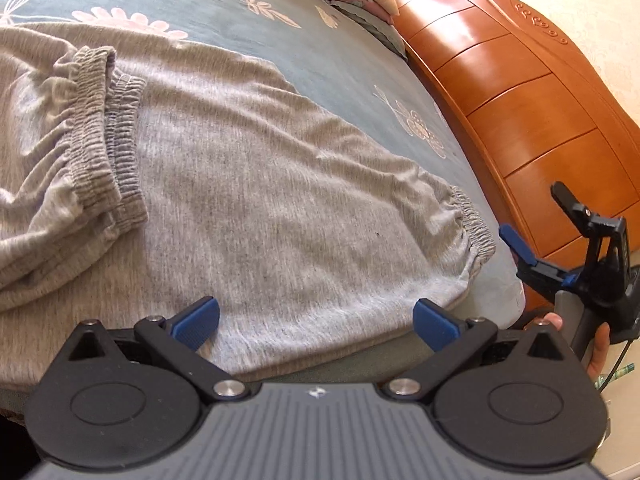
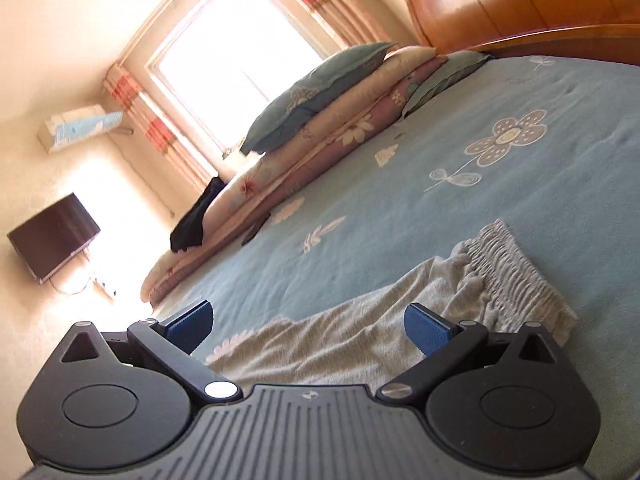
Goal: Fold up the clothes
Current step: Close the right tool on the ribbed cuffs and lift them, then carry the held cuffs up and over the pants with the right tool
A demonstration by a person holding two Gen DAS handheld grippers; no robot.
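As both gape, left tool (image 1: 316,322), right tool (image 2: 310,326), empty

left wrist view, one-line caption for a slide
Open left tongs over grey knit trousers lying on a blue floral bedspread.

Grey trousers (image 1: 248,184) cut off left.

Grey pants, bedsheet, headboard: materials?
Grey pants: soft heathered knit, likely cotton jersey; fine vertical ribbing, gathered elastic cuffs, matte.
Bedsheet: matte woven or brushed fabric, teal with pale flower motifs; printed or stitched, can't tell.
Headboard: orange-brown wood or veneer, glossy lacquer; bright window glare across panelled sections.
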